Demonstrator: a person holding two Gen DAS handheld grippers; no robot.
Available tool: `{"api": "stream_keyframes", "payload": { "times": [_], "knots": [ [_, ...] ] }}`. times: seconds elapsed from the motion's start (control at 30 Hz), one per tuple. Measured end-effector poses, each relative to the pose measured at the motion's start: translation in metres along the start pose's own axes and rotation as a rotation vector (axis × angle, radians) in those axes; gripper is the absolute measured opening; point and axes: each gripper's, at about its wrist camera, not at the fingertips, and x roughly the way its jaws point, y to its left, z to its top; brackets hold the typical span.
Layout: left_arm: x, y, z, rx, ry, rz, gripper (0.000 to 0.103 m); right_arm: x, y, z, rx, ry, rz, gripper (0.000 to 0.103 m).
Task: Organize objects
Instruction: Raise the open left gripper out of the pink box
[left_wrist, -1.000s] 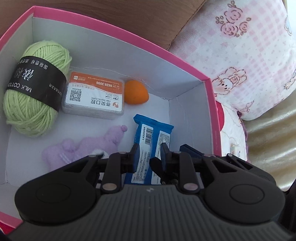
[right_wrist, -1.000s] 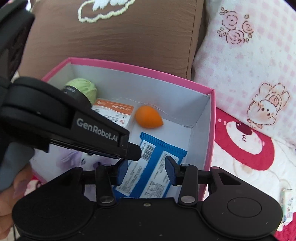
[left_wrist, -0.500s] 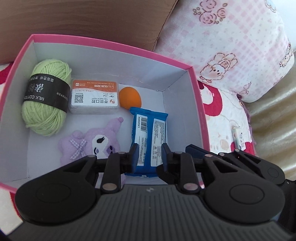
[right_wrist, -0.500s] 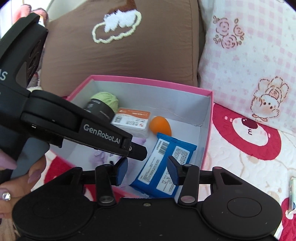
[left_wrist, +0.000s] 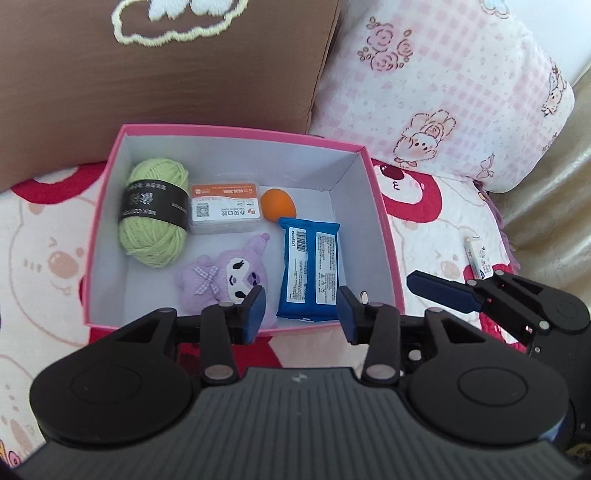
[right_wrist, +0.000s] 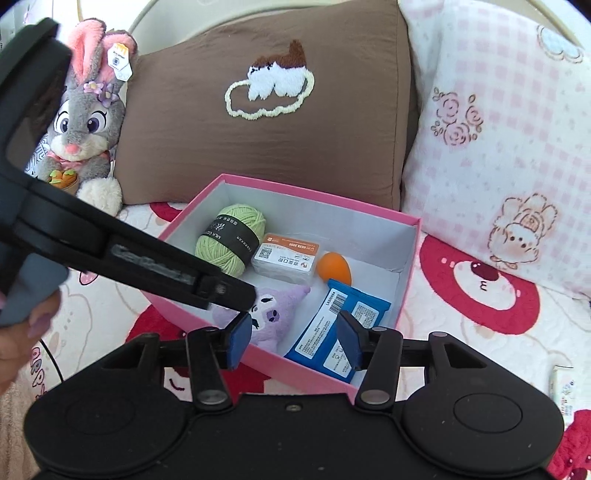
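Both grippers hover above the pink box (left_wrist: 384, 236), nothing between the jaws: left gripper (left_wrist: 301, 314) just opening, right gripper (right_wrist: 293, 338) apart and widening too. Inside, green yarn (left_wrist: 153, 218) sits at ten o'clock, blue packet (left_wrist: 310, 269) at four.

In the left wrist view we see the open pink box (left_wrist: 384, 236) at frame centre, holding green yarn (left_wrist: 153, 218) upper left, a flat card case (left_wrist: 224, 214) beside it, an orange egg-shaped sponge (left_wrist: 277, 205), a purple plush (left_wrist: 229, 284) lower down and a blue packet (left_wrist: 312, 269) lying flat on the right.
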Motion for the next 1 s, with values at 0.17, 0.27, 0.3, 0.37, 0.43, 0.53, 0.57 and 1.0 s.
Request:
{"api": "stream_keyframes", "payload": {
  "times": [0.17, 0.27, 0.3, 0.37, 0.43, 0.53, 0.57, 1.0],
  "knots": [
    [-0.026, -0.002, -0.010, 0.011, -0.023, 0.021, 0.051, -0.020, 0.000, 0.000, 0.016, -0.008, 0.021, 0.059],
    [-0.038, 0.003, -0.016, -0.017, -0.025, 0.023, 0.060, -0.031, 0.002, -0.001, 0.010, -0.002, 0.054, 0.059],
    [-0.042, 0.004, -0.018, -0.022, -0.027, 0.031, 0.062, -0.034, 0.003, -0.001, 0.012, -0.003, 0.060, 0.059],
    [-0.050, 0.003, -0.023, -0.021, -0.036, 0.041, 0.065, -0.041, 0.004, -0.002, 0.020, -0.006, 0.070, 0.059],
    [-0.057, -0.001, -0.027, -0.013, -0.047, 0.043, 0.070, -0.046, 0.004, -0.004, 0.026, -0.012, 0.070, 0.060],
    [-0.067, -0.007, -0.035, 0.003, -0.059, 0.035, 0.075, -0.054, 0.004, -0.006, 0.029, -0.017, 0.073, 0.063],
    [-0.070, -0.008, -0.037, 0.007, -0.061, 0.029, 0.076, -0.057, 0.004, -0.007, 0.029, -0.016, 0.078, 0.063],
    [-0.086, -0.024, -0.070, 0.029, -0.061, 0.007, 0.083, -0.093, -0.001, -0.024, 0.014, -0.031, 0.070, 0.071]
  ]
}}
